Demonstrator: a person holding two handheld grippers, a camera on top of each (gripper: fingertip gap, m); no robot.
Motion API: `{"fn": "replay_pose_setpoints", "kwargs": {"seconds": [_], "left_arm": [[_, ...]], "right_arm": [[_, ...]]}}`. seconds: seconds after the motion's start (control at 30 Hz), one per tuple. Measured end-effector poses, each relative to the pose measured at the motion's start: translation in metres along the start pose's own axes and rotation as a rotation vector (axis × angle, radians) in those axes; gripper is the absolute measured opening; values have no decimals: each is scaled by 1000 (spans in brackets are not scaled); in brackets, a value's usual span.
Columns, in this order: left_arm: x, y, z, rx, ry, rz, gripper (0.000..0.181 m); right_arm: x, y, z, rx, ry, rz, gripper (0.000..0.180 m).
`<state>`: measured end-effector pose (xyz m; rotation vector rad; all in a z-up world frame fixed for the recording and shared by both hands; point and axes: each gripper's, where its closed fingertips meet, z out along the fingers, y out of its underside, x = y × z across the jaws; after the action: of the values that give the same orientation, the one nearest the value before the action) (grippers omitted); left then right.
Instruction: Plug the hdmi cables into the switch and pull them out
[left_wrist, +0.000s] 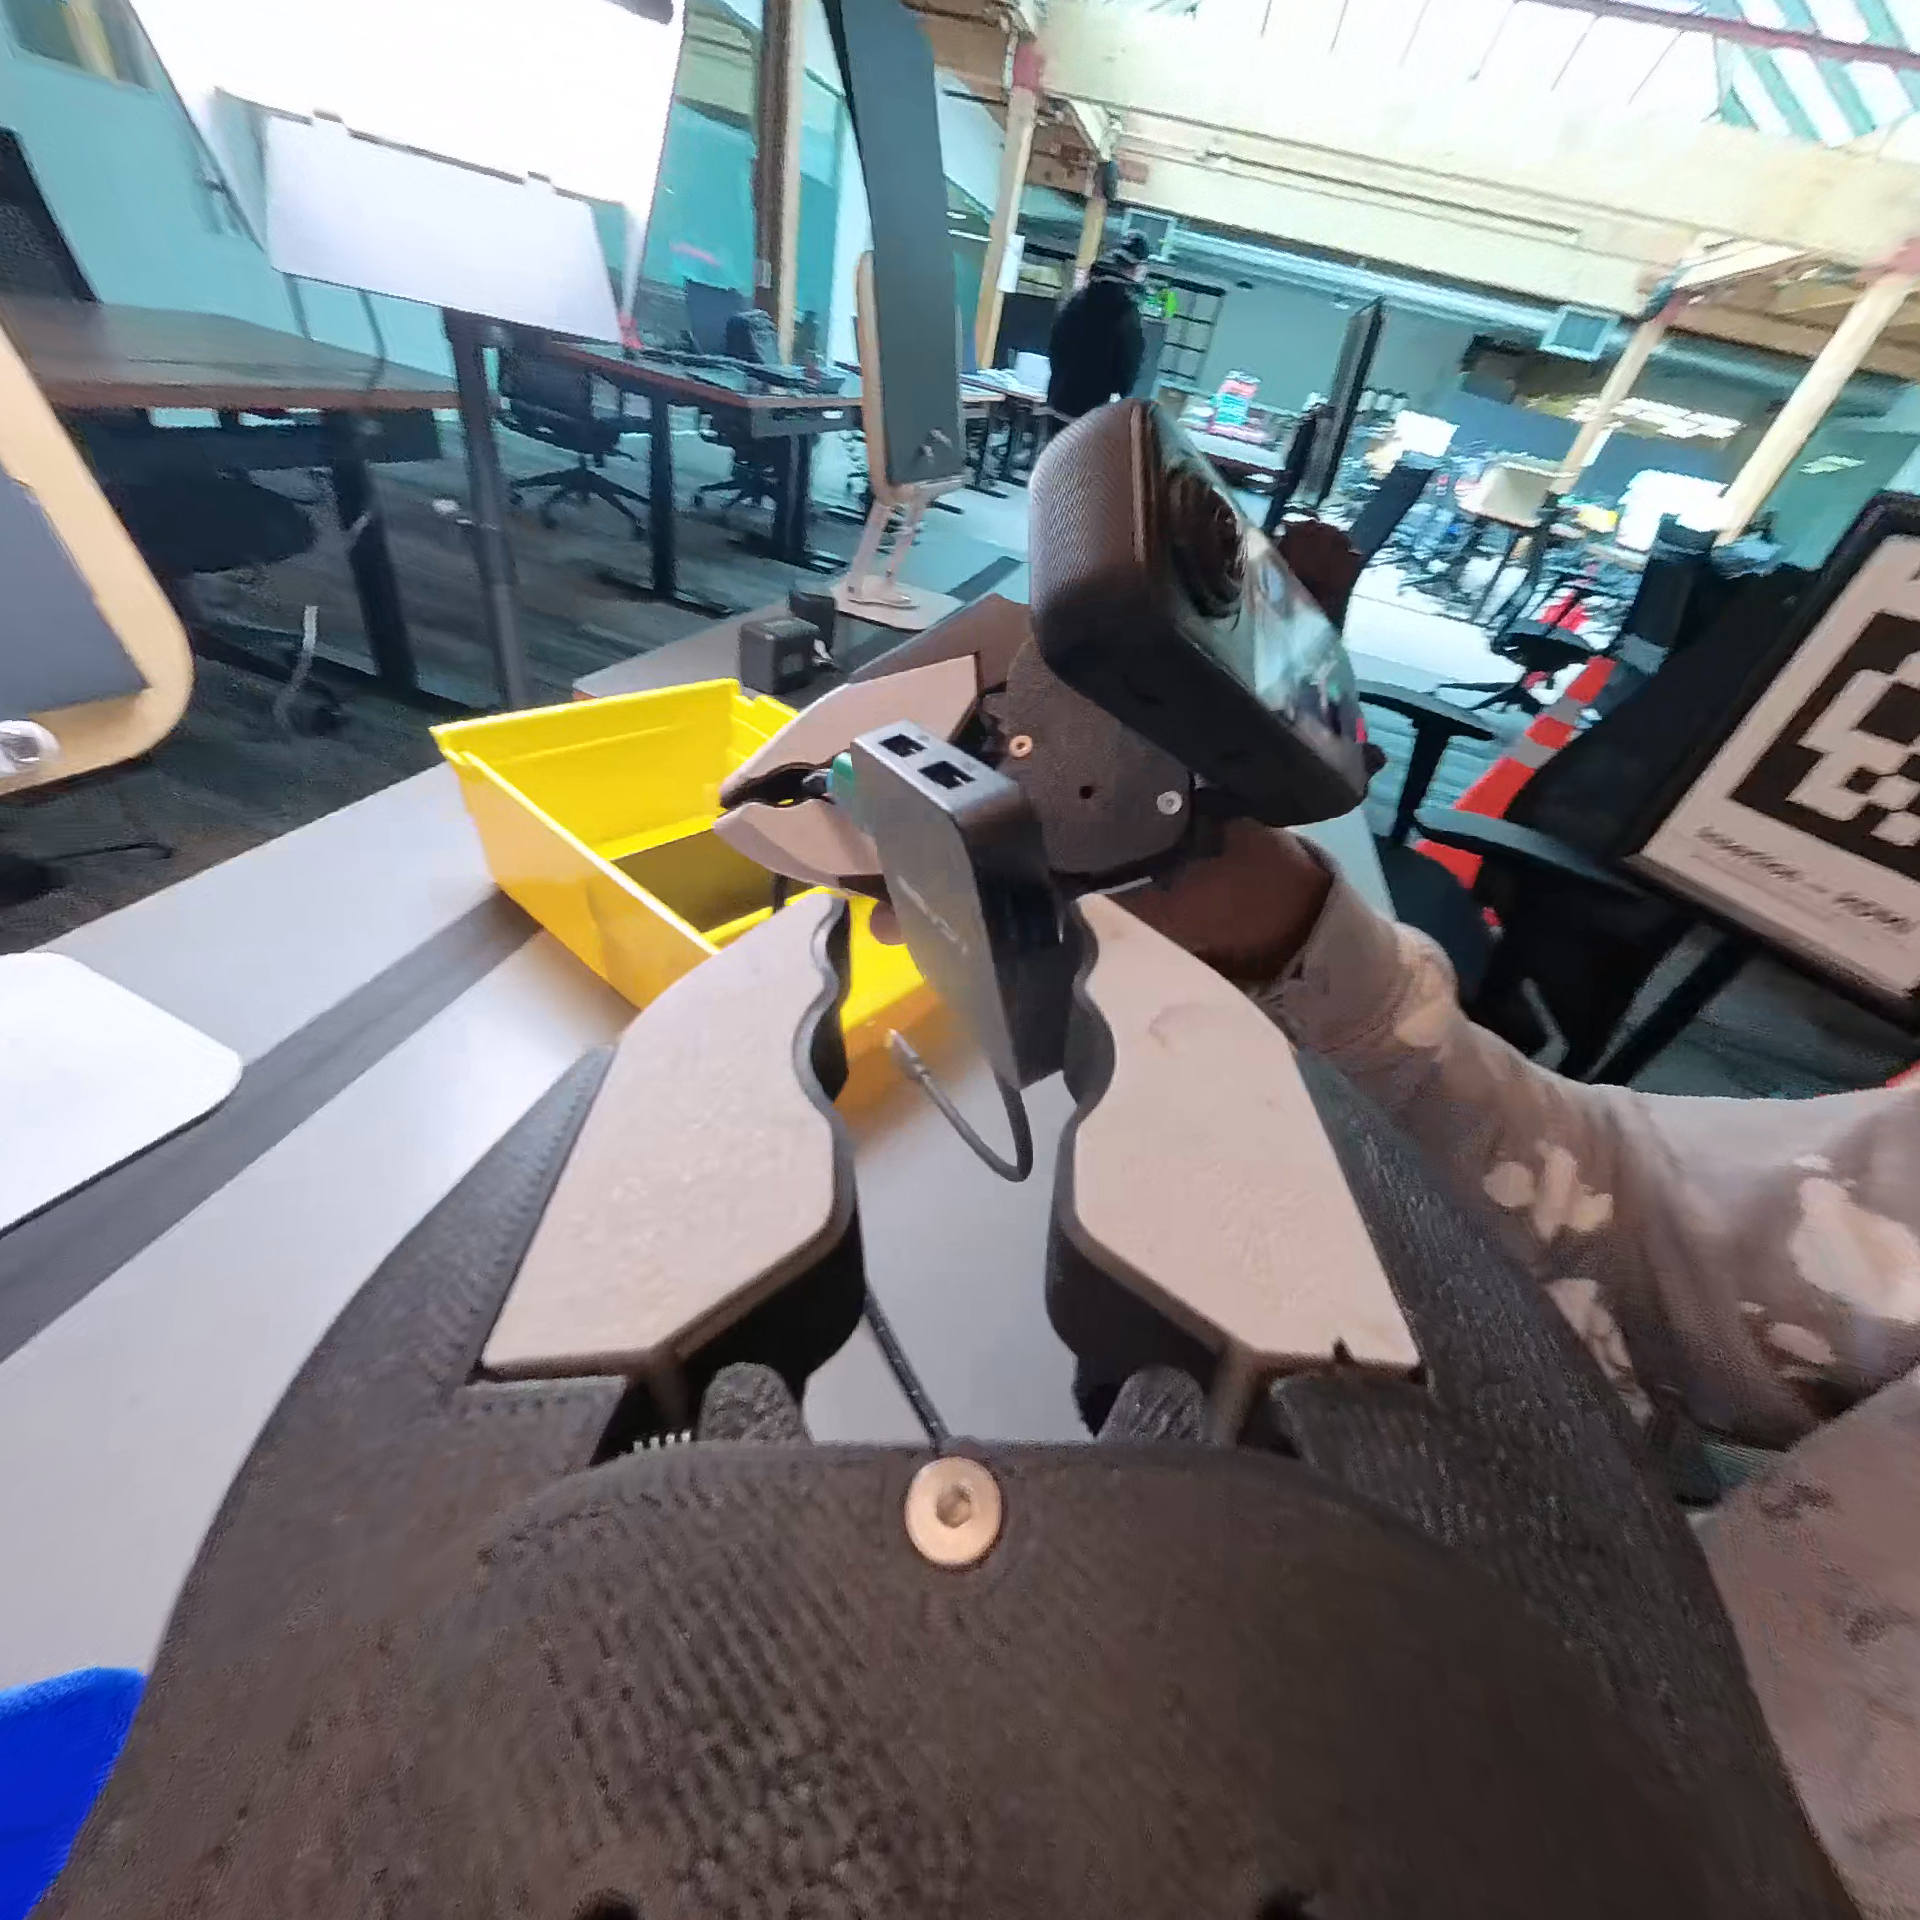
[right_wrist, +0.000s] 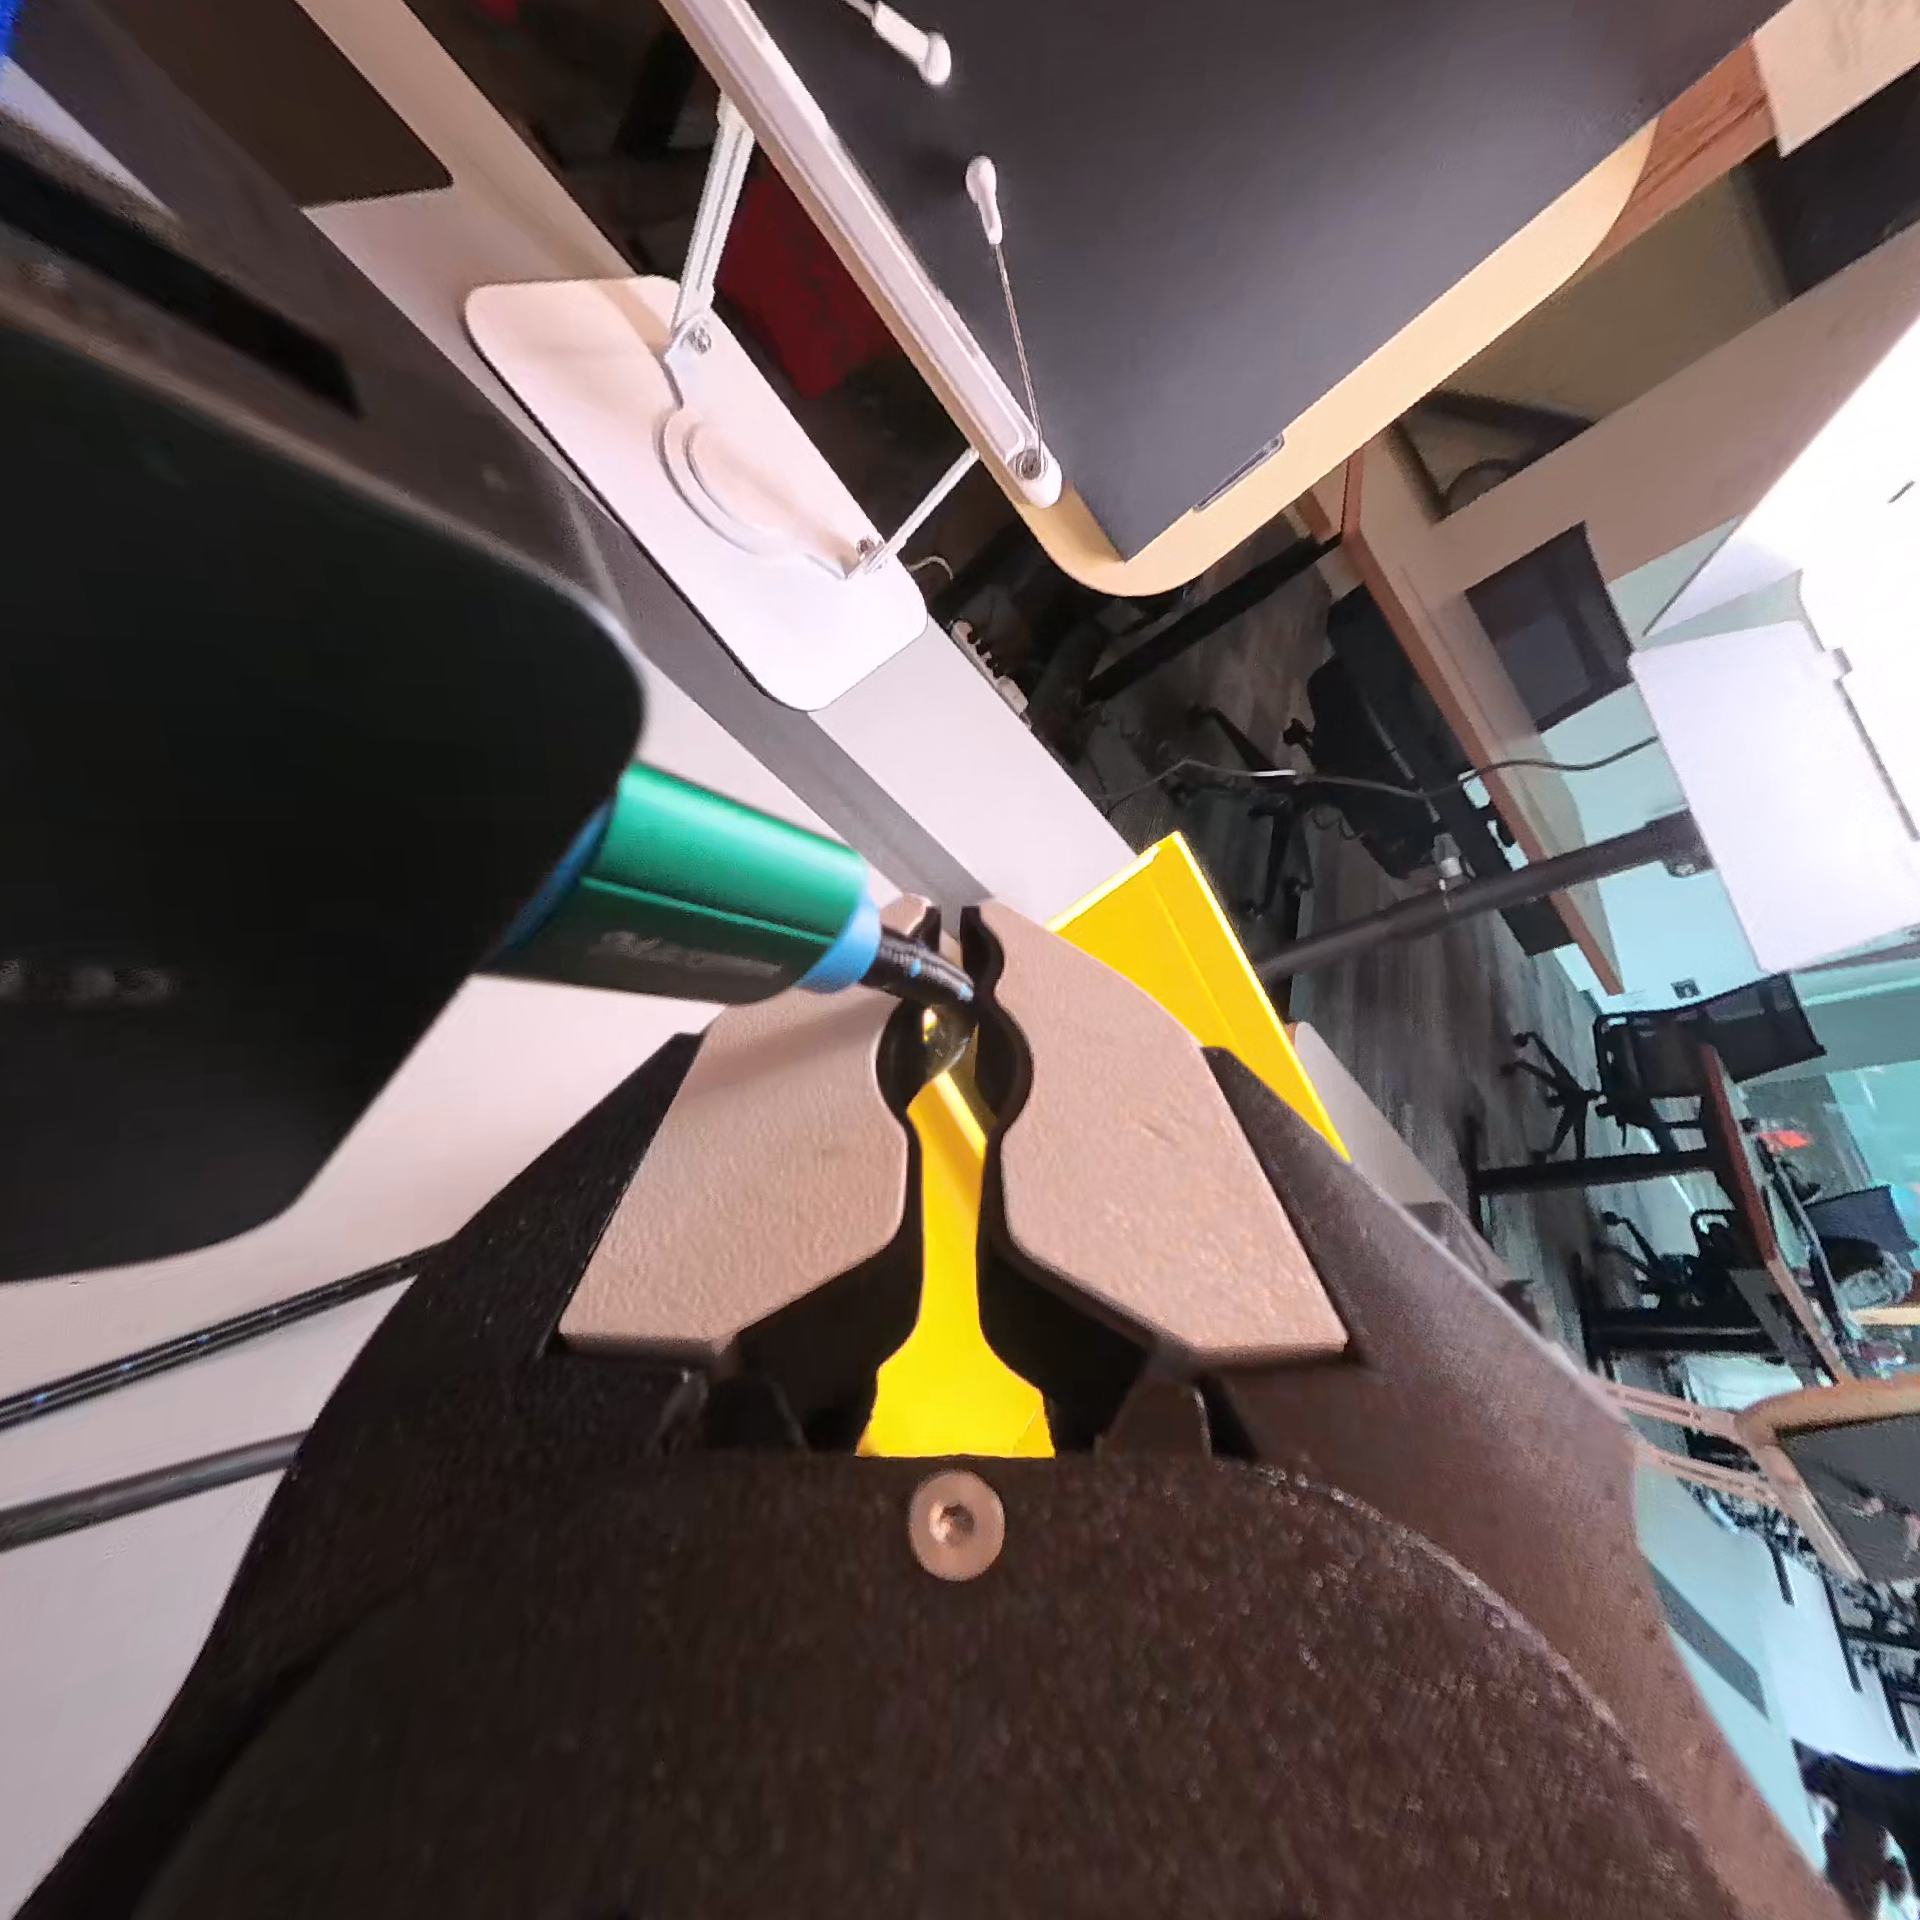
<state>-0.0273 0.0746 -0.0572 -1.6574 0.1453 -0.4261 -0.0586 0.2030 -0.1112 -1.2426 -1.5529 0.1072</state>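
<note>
My left gripper (left_wrist: 951, 935) is shut on the lower part of the dark grey HDMI switch (left_wrist: 935, 883) and holds it upright above the table. Two empty ports show on its top end. A thin black lead (left_wrist: 987, 1132) curls from its bottom. The green HDMI plug (left_wrist: 842, 779) sits in the switch's side. My right gripper (left_wrist: 774, 805) comes in from beyond, shut on the black cable just behind the plug. In the right wrist view the switch (right_wrist: 260, 779) fills the left, the green plug (right_wrist: 707, 894) enters it, and the right gripper (right_wrist: 951, 966) pinches the cable (right_wrist: 925, 971).
A yellow bin (left_wrist: 582, 821) stands on the grey table (left_wrist: 260, 1299) just behind the grippers; it also shows in the right wrist view (right_wrist: 1174, 935). A white lamp base (right_wrist: 644, 447) lies on the table's left. A board with a black-and-white marker (left_wrist: 1818, 748) stands at right.
</note>
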Motion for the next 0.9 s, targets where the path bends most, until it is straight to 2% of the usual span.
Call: {"fn": "replay_pose_setpoints", "kwargs": {"seconds": [0.13,0.23,0.27,0.4,0.53,0.67,0.73,0.8,0.9], "left_arm": [[-19,13,0,-52,-105,14,36],[-49,23,-4,-69,-220,66,28],[-53,26,-4,-61,-199,33,30],[-50,24,-15,23,51,-148,16],[-45,5,-33,149,198,-214,15],[-55,-14,-56,248,174,-205,14],[-61,-23,-68,299,149,-202,14],[-61,-32,-78,354,147,-189,14],[-56,-45,-88,447,162,-184,14]], "right_arm": [[-5,3,4,-25,-11,-10,5],[-17,-6,0,11,-63,-23,6],[-20,-9,-1,24,-72,-32,6],[-32,-25,-12,181,-243,17,6],[-25,-53,-50,449,-411,135,15],[15,-74,-99,734,-479,368,16],[23,-81,-119,825,-580,476,14],[16,-86,-130,860,-721,531,13],[-12,-97,-127,832,-883,577,15]]}}
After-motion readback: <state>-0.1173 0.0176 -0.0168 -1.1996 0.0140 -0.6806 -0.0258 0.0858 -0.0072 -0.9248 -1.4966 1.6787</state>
